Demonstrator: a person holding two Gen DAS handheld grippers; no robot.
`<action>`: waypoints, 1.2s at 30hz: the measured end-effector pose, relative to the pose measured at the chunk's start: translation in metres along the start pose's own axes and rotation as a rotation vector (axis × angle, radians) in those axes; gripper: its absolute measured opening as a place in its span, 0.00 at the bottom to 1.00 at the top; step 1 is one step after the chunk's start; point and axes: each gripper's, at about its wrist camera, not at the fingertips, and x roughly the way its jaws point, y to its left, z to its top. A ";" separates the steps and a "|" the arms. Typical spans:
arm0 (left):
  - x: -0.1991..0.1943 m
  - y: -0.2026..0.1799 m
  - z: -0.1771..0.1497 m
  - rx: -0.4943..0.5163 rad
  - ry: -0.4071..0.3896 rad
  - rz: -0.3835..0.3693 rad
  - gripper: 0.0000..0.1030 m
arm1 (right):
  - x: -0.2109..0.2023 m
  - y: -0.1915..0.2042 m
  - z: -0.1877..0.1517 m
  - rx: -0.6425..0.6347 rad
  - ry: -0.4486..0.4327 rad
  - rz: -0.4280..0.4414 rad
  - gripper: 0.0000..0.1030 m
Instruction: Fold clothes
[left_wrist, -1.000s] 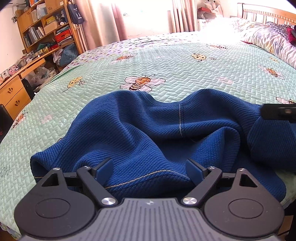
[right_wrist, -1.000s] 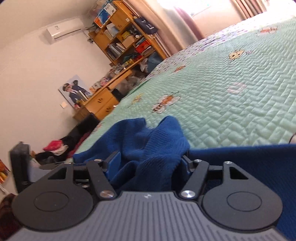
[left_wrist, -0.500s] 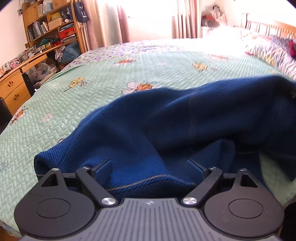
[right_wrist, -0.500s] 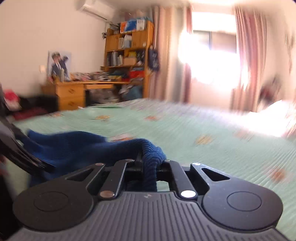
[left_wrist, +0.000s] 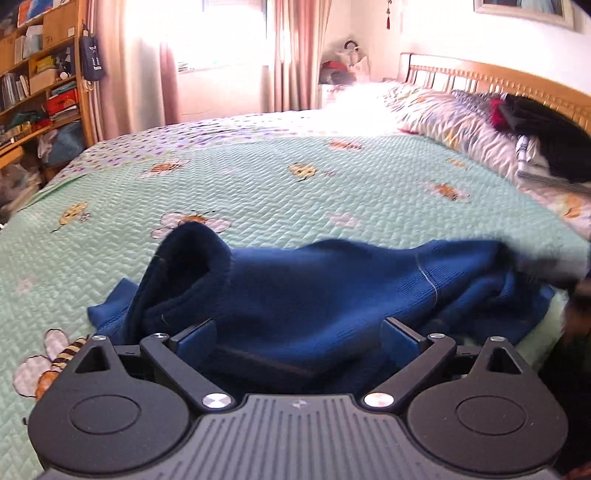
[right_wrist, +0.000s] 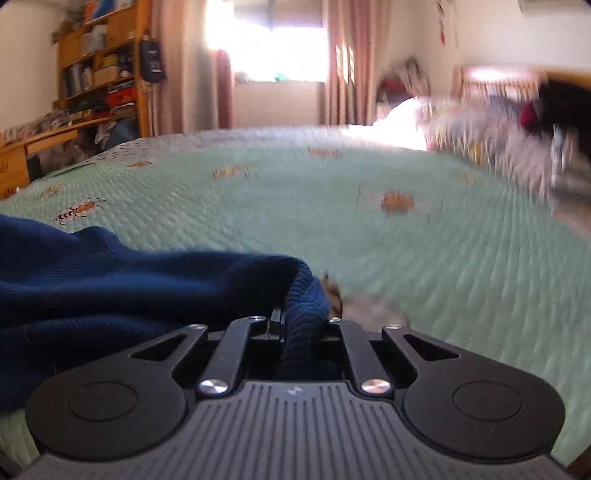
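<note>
A dark blue knit sweater (left_wrist: 325, 288) lies rumpled on the green bee-print quilt (left_wrist: 295, 184) near the bed's front edge. My left gripper (left_wrist: 297, 338) is open, its jaws wide apart over the sweater's near hem, gripping nothing. In the right wrist view my right gripper (right_wrist: 301, 325) is shut on a ribbed edge of the sweater (right_wrist: 304, 295), and the rest of the cloth (right_wrist: 110, 280) trails off to the left. A blurred dark shape at the sweater's right end in the left wrist view (left_wrist: 550, 266) looks like the right gripper.
Pillows and dark clothes (left_wrist: 535, 125) are piled at the wooden headboard (left_wrist: 491, 74) on the right. A wooden bookshelf and desk (left_wrist: 33, 92) stand left of the bed. Curtains and a bright window (left_wrist: 221, 55) are beyond the far edge.
My right gripper closed on the sweater's edge and pulled it to the right, stretching the cloth across the bed. The left gripper stayed open and tilted up, so more of the room shows.
</note>
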 end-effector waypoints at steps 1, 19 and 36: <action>0.001 0.001 0.002 -0.013 -0.001 0.000 0.94 | 0.000 -0.008 -0.003 0.070 -0.010 0.032 0.12; 0.088 0.002 0.089 0.245 0.018 0.203 0.95 | -0.005 -0.040 -0.021 0.439 -0.089 0.321 0.68; 0.200 0.051 0.071 0.186 0.475 0.066 0.97 | -0.002 -0.045 -0.025 0.447 -0.128 0.363 0.73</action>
